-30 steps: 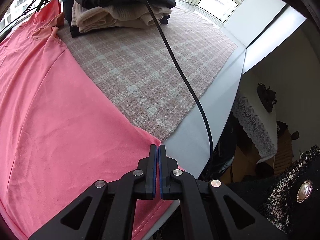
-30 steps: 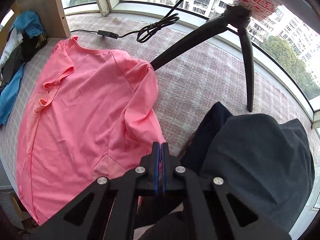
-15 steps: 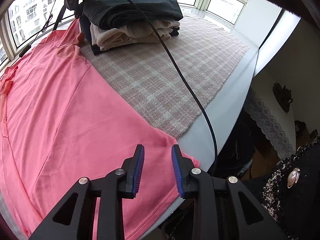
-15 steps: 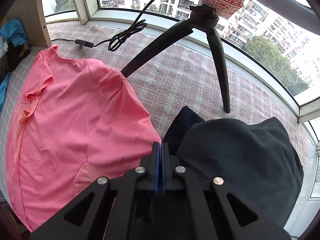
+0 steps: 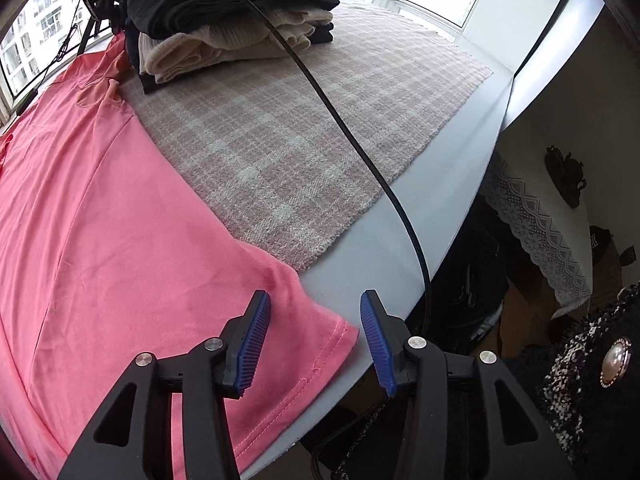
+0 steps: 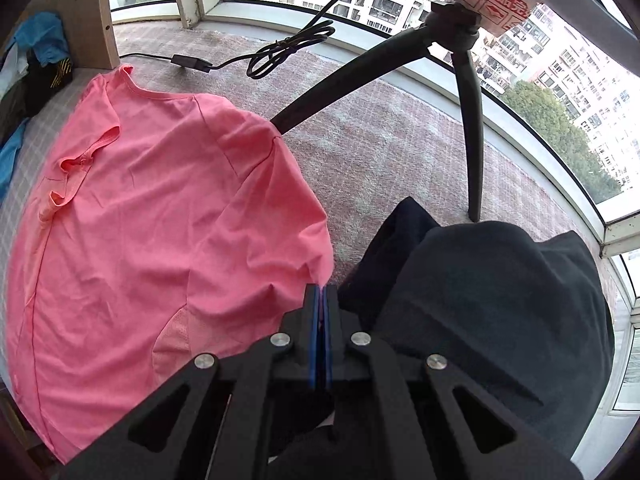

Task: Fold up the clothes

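A plaid mat [image 5: 304,128] is covering most of the pale platform [image 5: 404,236] under the windows, and on it the pink T-shirt [image 5: 104,232] is lying spread flat, its hem corner reaching past the mat's edge onto the bare platform near the front rim. In the right wrist view the same shirt [image 6: 160,216] is stretching away toward its neckline, with one sleeve crumpled on the far side (the near sleeve is bunching up toward the gripper).

Beside the shirt a stack of folded clothes [image 5: 232,16] is sitting on the mat, a dark garment on top of cream knitwear. A black tripod [image 6: 460,80] is standing on the mat by the window, and a black cable [image 5: 360,148] is arcing across the left wrist view.

The left gripper [image 5: 316,328] is hovering over the hem corner with its jaws spread; they have just been opening, and the blue pads are touching nothing. The right gripper [image 6: 320,332] is keeping its jaws pressed together, pinching a fold of the pink fabric at the shirt's near edge, just beside the dark folded garment [image 6: 480,308].
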Motion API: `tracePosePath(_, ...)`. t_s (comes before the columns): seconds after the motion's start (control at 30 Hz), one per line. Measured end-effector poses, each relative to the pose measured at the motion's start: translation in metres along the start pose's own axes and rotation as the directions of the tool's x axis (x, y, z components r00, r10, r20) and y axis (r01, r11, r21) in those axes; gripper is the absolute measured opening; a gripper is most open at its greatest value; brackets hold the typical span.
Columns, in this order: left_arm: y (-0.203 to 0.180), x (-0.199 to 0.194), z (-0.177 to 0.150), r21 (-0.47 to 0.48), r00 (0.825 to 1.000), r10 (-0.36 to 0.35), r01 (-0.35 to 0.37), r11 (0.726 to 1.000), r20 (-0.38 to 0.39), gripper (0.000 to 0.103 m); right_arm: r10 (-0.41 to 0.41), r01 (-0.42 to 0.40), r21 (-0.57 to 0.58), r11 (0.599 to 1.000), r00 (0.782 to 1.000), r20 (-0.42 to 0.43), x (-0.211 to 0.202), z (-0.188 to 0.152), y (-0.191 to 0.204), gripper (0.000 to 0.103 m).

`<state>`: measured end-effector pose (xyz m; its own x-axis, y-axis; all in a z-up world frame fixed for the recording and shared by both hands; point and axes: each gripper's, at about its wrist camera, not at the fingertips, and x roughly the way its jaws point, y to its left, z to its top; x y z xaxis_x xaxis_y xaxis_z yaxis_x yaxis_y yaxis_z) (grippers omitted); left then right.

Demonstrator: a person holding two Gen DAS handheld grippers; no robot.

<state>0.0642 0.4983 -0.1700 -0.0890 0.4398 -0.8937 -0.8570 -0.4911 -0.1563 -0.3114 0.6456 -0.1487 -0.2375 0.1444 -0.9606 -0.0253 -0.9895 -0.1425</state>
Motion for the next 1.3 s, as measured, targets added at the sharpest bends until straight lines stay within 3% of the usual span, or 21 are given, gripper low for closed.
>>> tracePosePath(0.03, -0.002, 0.0, 0.0, 0.016, 1.0, 0.006, -0.006, 1.0, 0.016, 0.026, 0.001, -0.001, 0.001, 1.0, 1.0, 0.003, -0.001, -0.001, -0.001, 0.002)
tracePosePath(0.07, -0.002, 0.003, 0.001, 0.016, 1.0, -0.017, 0.017, 1.0, 0.002, 0.002, 0.001, -0.001, 0.002, 1.0, 1.0, 0.006, -0.001, -0.002, -0.001, 0.002)
tracePosePath(0.1, 0.001, 0.001, 0.002, -0.002, 0.999, -0.032, 0.032, 0.999, 0.011, 0.0, 0.002, -0.002, 0.005, 1.0, 1.0, 0.013, -0.003, -0.003, -0.002, 0.002)
tracePosePath(0.23, 0.013, -0.025, 0.004, -0.086, 0.988, -0.12, 0.128, 0.988, 0.098, 0.0, 0.006, -0.007, 0.018, 1.0, 0.999, 0.045, -0.013, -0.003, -0.006, 0.002)
tracePosePath(0.3, 0.021, -0.032, 0.0, -0.114, 0.985, -0.123, 0.137, 0.984, 0.123, 0.0, -0.01, 0.009, 0.026, 1.0, 1.0, 0.03, -0.01, -0.001, -0.008, 0.002)
tracePosePath(0.4, 0.04, -0.035, -0.013, -0.181, 0.986, -0.094, 0.118, 0.976, 0.135, 0.0, -0.018, 0.017, 0.022, 1.0, 1.0, 0.026, -0.012, 0.001, -0.007, 0.002)
tracePosePath(0.63, 0.084, -0.063, -0.046, -0.343, 0.977, -0.033, 0.105, 0.933, 0.21, 0.0, 0.091, -0.1, 0.076, 0.992, 0.989, 0.119, -0.051, 0.02, 0.003, 0.002)
tracePosePath(0.77, 0.102, -0.083, -0.076, -0.432, 0.973, 0.032, 0.072, 0.899, 0.23, 0.0, 0.126, -0.131, 0.028, 0.991, 0.981, 0.151, -0.077, 0.047, 0.038, 0.002)
tracePosePath(0.9, 0.121, -0.098, -0.115, -0.537, 0.968, 0.092, 0.05, 0.842, 0.234, 0.0, 0.129, -0.126, -0.031, 0.992, 0.981, 0.143, -0.085, 0.078, 0.091, 0.002)
tracePosePath(1.1, 0.14, -0.087, -0.153, -0.634, 0.974, 0.133, 0.014, 0.773, 0.183, 0.0, 0.219, -0.212, -0.149, 0.966, 0.975, 0.035, -0.043, 0.113, 0.2, 0.003)
tracePosePath(1.17, 0.144, -0.08, -0.157, -0.644, 0.979, 0.129, 0.004, 0.765, 0.159, 0.0, 0.162, -0.154, -0.2, 0.968, 0.986, 0.025, -0.038, 0.11, 0.23, 0.012)
tracePosePath(1.23, 0.144, -0.078, -0.158, -0.626, 0.981, 0.124, -0.004, 0.78, 0.148, 0.0, 0.171, -0.155, -0.242, 0.958, 0.984, 0.046, -0.048, 0.101, 0.237, 0.035)
tracePosePath(1.3, 0.145, -0.08, -0.158, -0.618, 0.98, 0.119, 0.003, 0.786, 0.156, 0.0, 0.177, -0.159, -0.265, 0.951, 0.983, 0.042, -0.055, 0.089, 0.238, 0.04)
